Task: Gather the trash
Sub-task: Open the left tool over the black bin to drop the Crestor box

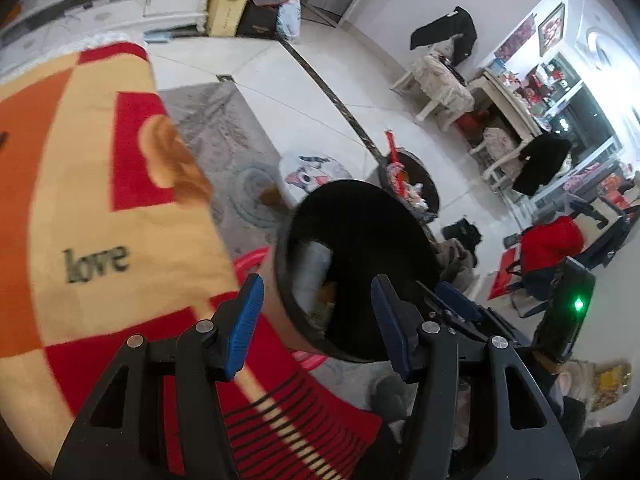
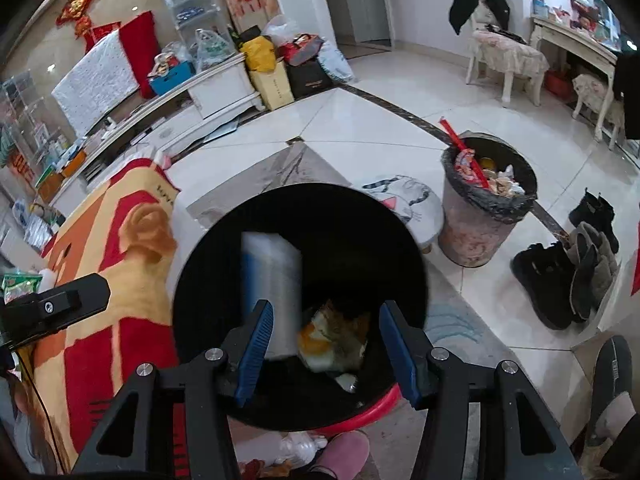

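Note:
A black round bin (image 2: 360, 232) sits on a red stool, just below my right gripper (image 2: 326, 350). The right gripper is open and empty above the bin's mouth. Inside the bin lie a clear plastic wrapper (image 2: 276, 280) and orange-and-white scraps (image 2: 332, 340). In the left wrist view the same bin (image 1: 372, 248) is ahead of my left gripper (image 1: 316, 324), which is open and empty, with the wrapper (image 1: 312, 276) showing inside. The right gripper's body (image 1: 568, 312) shows at the right of that view.
An orange-and-red blanket (image 1: 100, 208) covers the surface at the left. A full grey trash can (image 2: 484, 216) stands on the tiled floor beyond, beside a cat-print stool (image 2: 408, 200). Boots (image 2: 568, 276) line the right. A pink slipper (image 2: 344, 456) is below the bin.

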Available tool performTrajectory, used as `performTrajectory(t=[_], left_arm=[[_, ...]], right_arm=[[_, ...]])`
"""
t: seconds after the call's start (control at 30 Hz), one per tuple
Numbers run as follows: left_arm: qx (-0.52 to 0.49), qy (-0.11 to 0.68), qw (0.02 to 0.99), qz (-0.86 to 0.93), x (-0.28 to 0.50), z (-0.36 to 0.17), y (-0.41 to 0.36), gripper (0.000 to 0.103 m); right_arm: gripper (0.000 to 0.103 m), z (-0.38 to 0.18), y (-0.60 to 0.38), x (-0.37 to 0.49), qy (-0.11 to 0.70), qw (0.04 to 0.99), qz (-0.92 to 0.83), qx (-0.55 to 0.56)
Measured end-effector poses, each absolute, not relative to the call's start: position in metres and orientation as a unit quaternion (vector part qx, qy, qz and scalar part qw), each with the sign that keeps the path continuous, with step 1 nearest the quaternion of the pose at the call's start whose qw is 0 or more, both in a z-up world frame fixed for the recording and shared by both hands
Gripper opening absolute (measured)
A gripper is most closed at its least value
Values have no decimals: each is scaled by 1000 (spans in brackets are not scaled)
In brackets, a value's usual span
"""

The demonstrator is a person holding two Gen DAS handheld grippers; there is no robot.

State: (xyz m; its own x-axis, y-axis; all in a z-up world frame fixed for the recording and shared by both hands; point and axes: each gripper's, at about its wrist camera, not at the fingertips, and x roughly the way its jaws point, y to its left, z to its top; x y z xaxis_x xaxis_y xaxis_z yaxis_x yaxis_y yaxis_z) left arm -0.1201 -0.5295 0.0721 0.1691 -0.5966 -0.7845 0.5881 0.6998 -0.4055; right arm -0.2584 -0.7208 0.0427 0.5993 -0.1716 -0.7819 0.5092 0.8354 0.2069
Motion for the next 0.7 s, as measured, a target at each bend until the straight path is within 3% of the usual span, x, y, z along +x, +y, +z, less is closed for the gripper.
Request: performTrajectory(t=[0.4,0.7], left_arm=[[46,469,828,-305,-131,74,-474,55],[48,459,850,-255,-136,82,-413,55]], right_arm=[[54,53,-665,-240,402,885,-154,178],[61,61,-619,-228,405,893,-112,163]])
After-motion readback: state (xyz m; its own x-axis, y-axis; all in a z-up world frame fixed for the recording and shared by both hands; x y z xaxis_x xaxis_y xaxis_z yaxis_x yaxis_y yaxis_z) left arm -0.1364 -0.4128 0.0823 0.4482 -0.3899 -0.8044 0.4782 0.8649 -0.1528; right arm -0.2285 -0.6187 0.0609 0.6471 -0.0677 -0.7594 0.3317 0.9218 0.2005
